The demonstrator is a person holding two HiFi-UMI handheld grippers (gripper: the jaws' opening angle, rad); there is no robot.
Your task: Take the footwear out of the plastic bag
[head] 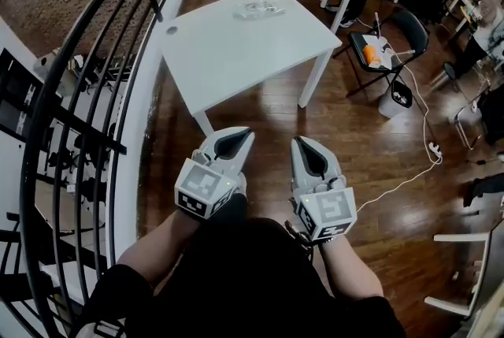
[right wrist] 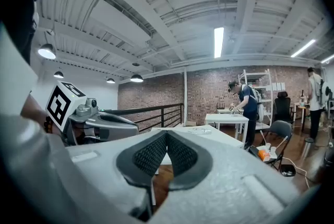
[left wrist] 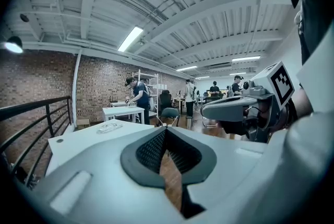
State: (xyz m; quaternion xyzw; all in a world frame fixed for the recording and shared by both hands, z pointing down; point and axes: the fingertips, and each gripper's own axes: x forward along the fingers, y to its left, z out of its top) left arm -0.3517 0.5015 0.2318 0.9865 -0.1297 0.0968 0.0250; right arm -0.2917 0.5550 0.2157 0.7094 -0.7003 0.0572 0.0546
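**Zero contact made so far**

A white square-topped table [head: 236,61] is seen ahead. The left gripper [head: 235,138] and right gripper [head: 304,149] are held clenched on nothing, well apart from it. A clear crinkled plastic bag [head: 258,10] lies near the table's far edge. It is judged light, limp and slippery. A loose edge should be pinched, and the footwear inside gripped by its firmer sole.

Desk ahead
Plastic bag [head: 258,10] lies on the desk's [head: 236,53] far side; railing [head: 49,92] left, chair [head: 409,27] right.
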